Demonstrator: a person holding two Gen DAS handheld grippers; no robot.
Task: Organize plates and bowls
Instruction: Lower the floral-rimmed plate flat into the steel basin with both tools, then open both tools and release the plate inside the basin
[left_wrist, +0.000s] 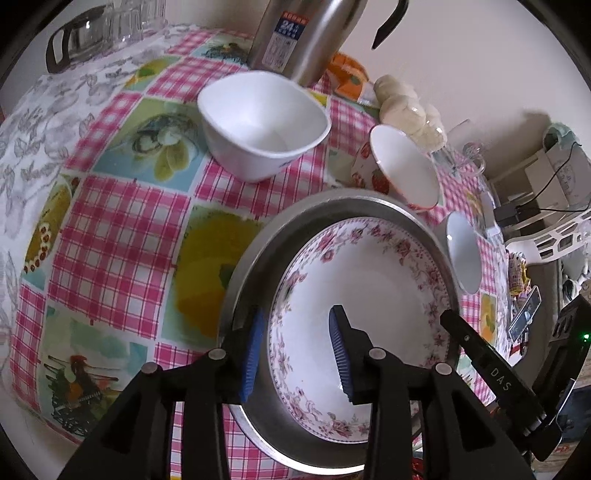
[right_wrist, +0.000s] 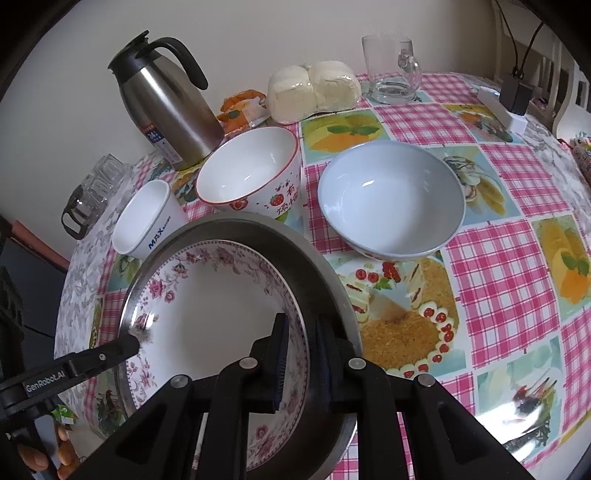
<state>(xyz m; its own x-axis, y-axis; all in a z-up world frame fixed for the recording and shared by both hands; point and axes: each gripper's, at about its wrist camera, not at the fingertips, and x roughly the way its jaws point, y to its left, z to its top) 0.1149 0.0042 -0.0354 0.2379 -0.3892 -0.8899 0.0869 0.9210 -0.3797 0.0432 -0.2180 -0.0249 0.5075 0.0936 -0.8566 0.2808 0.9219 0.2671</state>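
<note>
Your right wrist camera takes in the whole far side of the table: the pale blue bowl (right_wrist: 390, 201) sits upright on the checked tablecloth (right_wrist: 506, 258), with a glass mug (right_wrist: 391, 70) and a wrapped pack of buns (right_wrist: 314, 90) behind it, and the steel thermos jug (right_wrist: 166, 99) shows in full with its black handle. Your left wrist camera cuts that jug (left_wrist: 295, 37) off at the top and shows the blue bowl (left_wrist: 461, 254) only as a sliver at the right edge, but it gives you the square white bowl (left_wrist: 264, 123) face on and a glass pot (left_wrist: 85, 37) in the far corner. Both views show the strawberry bowl (right_wrist: 251, 171) behind the metal pan (right_wrist: 325, 280), and the floral plate (left_wrist: 369, 280) lying inside that pan.

Your left gripper (left_wrist: 295, 354) is partly open, its blue pads standing either side of the plate's near rim without pressing on it. Your right gripper (right_wrist: 301, 363) is nearly closed, pinching the plate rim and the pan wall together on the opposite side.
</note>
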